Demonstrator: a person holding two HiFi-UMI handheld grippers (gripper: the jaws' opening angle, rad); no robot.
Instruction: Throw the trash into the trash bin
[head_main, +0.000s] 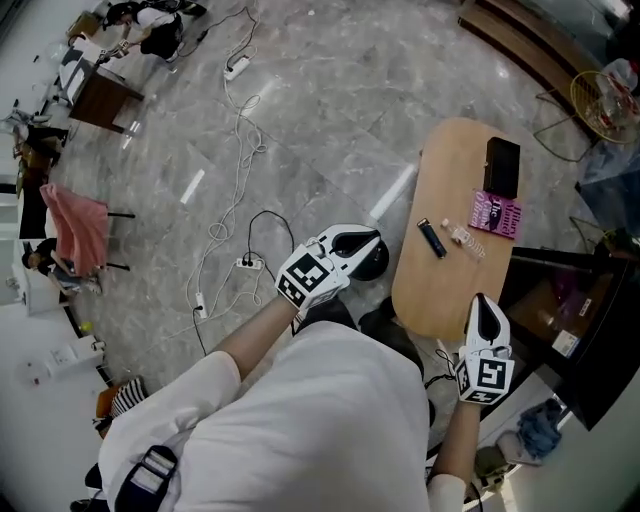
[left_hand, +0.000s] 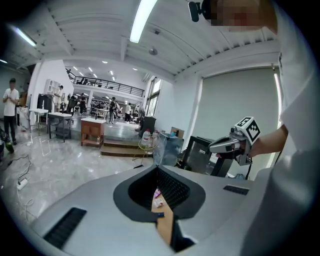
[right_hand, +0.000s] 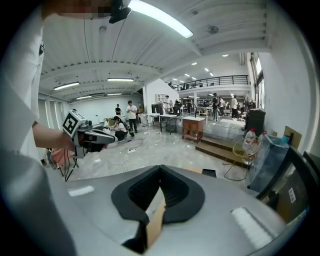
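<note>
Our left gripper has its fingers brought together at the tips, and nothing is caught in the hollow behind them. Through that hollow we see a strip of the wooden worktop. On it lie a pink packet, a clear wrapper and a small dark stick, all well beyond the tips and touching neither finger. Our right gripper is likewise closed tip to tip and empty, with only a sliver of the worktop's edge showing between its ribbed pads. From the head view, the left gripper hangs over the floor off the worktop's left side. It points toward the worktop and sits above a round black thing that it partly hides. The right gripper's tips reach over the near end of the worktop. The trash sits near the middle of the oval top, ahead of the right fingers and off to the right of the left ones, apart from both. The stick and the wrapper lie side by side, and the pink packet lies past them, just beside a flat black slab. A dark open-topped box stands right of the worktop, and we cannot tell whether it or the round black thing is the bin. White cables trail across the grey marble floor, and a wire basket stands at the far right.
</note>
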